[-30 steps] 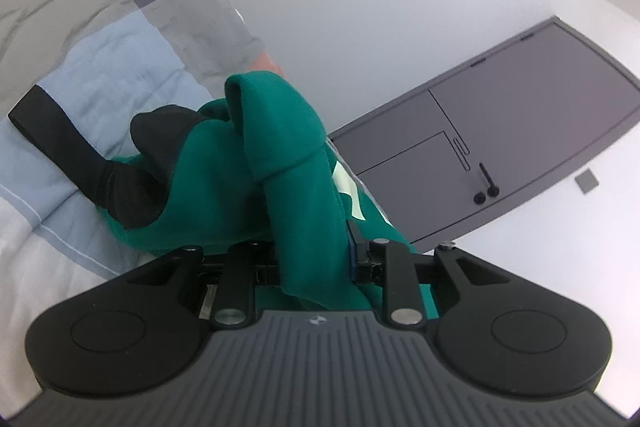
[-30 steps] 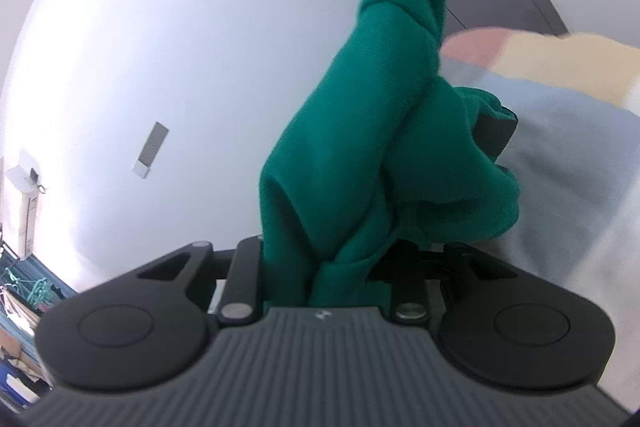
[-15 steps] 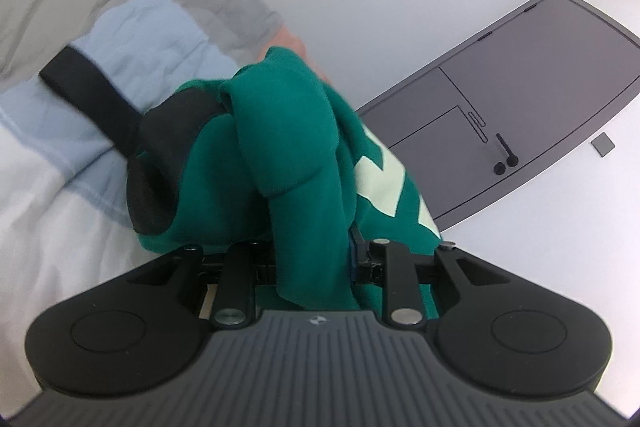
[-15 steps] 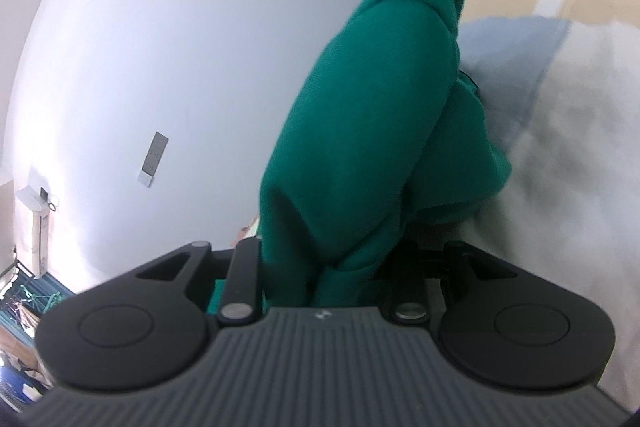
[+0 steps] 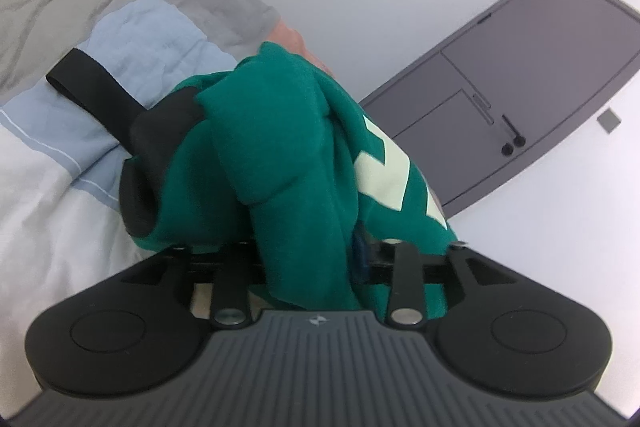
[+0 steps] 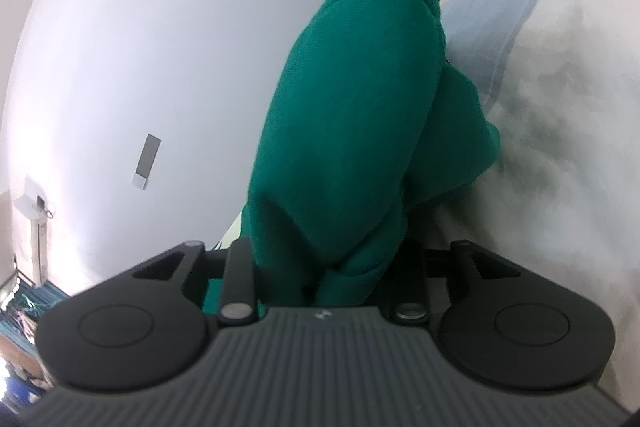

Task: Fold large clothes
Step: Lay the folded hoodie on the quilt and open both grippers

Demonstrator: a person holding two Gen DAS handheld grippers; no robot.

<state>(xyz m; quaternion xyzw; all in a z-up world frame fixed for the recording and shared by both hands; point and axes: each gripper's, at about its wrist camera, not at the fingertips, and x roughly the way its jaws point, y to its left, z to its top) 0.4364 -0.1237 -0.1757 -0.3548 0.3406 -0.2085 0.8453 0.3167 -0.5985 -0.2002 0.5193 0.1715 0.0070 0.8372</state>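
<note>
A large green garment [image 5: 280, 147] with black trim and pale lettering [image 5: 384, 163] is bunched up over the bed. My left gripper [image 5: 308, 259] is shut on the green garment; its fingers are buried in the cloth. A black cuff or strap [image 5: 92, 91] of the garment lies on the bedspread. My right gripper [image 6: 324, 267] is shut on another bunch of the same garment [image 6: 360, 115], which rises as a thick fold in front of the camera and hides the fingertips.
The patchwork bedspread [image 5: 80, 39] in blue, grey, white and beige lies under the garment, and shows in the right wrist view [image 6: 560, 107]. A grey door [image 5: 520, 87] and white wall [image 6: 160, 47] stand behind.
Both grippers have moved along with the garment still held. In the left view the pale lettering has come into sight. In the right view more white bedspread shows at the right.
</note>
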